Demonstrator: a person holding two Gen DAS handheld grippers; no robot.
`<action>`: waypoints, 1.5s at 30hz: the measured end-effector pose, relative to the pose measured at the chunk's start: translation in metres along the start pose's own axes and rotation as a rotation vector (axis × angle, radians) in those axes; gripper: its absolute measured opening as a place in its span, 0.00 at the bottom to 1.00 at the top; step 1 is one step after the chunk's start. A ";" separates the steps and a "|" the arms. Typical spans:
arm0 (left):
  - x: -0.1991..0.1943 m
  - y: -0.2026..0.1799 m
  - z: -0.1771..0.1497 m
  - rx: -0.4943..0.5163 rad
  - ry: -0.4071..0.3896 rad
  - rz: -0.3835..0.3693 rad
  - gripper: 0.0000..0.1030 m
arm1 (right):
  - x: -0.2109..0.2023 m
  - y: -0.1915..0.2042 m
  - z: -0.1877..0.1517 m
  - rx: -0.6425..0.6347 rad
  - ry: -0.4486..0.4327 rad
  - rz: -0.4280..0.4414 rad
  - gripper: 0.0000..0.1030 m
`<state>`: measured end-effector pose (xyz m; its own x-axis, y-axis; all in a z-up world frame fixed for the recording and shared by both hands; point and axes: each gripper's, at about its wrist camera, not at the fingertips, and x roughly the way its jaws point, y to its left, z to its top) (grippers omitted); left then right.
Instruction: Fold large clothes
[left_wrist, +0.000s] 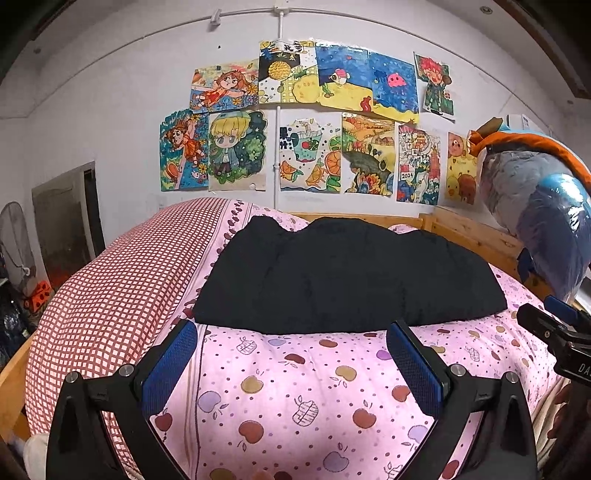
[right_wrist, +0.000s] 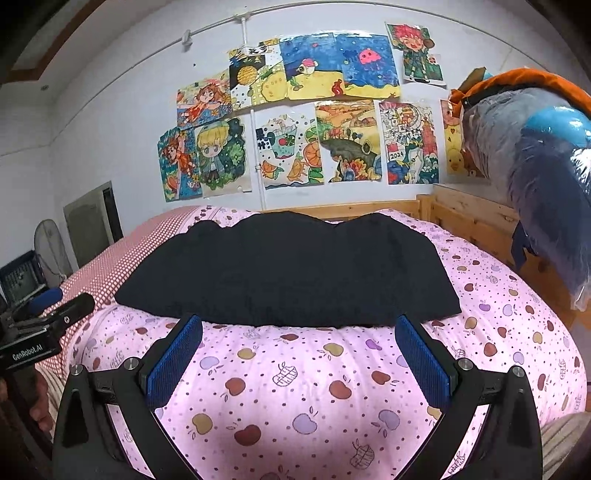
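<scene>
While left-only: checked quilt (left_wrist: 103, 295) (red)

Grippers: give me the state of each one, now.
Left gripper: open, holding nothing, short of the black garment.
Right gripper: open, holding nothing, also short of the garment.

Left claw (left_wrist: 291, 354) spread wide, empty; right claw (right_wrist: 298, 350) likewise, level beside it.

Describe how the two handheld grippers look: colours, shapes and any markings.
Both the left gripper and the right gripper have black angular frames with silver round bolts and two fingers faced with blue textured pads. Seen from the right wrist camera, the left gripper's black body carries white "GenRobot.AI" lettering. No cables or sleeves show clearly.
</scene>
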<state>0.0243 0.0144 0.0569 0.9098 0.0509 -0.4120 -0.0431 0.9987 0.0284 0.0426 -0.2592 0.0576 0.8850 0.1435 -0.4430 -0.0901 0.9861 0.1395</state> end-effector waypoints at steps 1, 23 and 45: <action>-0.001 0.000 -0.001 0.002 -0.003 0.007 1.00 | -0.001 0.002 -0.001 -0.004 -0.002 -0.001 0.99; 0.000 0.004 -0.006 0.004 0.003 0.017 1.00 | 0.002 0.001 -0.008 0.007 0.020 0.008 0.99; -0.001 0.007 -0.007 0.007 0.000 0.021 1.00 | 0.006 -0.001 -0.011 0.021 0.023 0.006 0.99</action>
<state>0.0205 0.0211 0.0511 0.9086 0.0722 -0.4113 -0.0596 0.9973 0.0434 0.0433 -0.2588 0.0452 0.8735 0.1516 -0.4626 -0.0856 0.9833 0.1607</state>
